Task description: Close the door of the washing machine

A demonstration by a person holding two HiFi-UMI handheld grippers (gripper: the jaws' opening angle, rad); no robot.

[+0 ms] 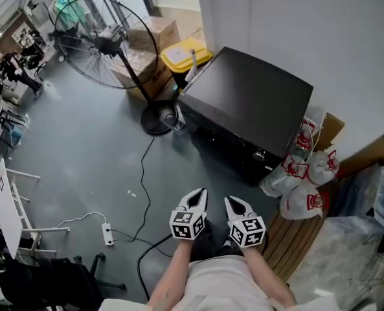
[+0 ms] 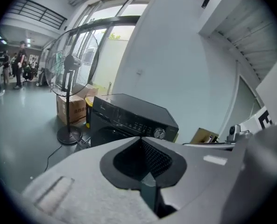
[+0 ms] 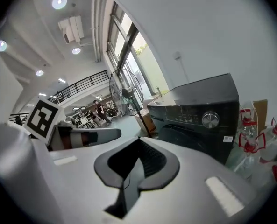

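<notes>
The black washing machine (image 1: 250, 102) stands against the white wall, a short way ahead of me. Its control panel with a silver knob shows in the left gripper view (image 2: 129, 118) and the right gripper view (image 3: 199, 115). Its dark front looks flush, though the door's edge is hard to make out. My left gripper (image 1: 197, 198) and right gripper (image 1: 234, 203) hang side by side close to my body, well short of the machine. Both are shut with nothing between the jaws, as seen for the left gripper (image 2: 139, 139) and the right gripper (image 3: 139, 139) in their own views.
A tall pedestal fan (image 1: 104, 41) stands left of the machine, its round base (image 1: 158, 117) near the machine's corner. Cardboard boxes (image 1: 153, 37) and a yellow bin (image 1: 185, 54) sit behind. Water bottles (image 1: 305, 173) crowd the right side. A power strip (image 1: 107, 233) and cable lie on the floor.
</notes>
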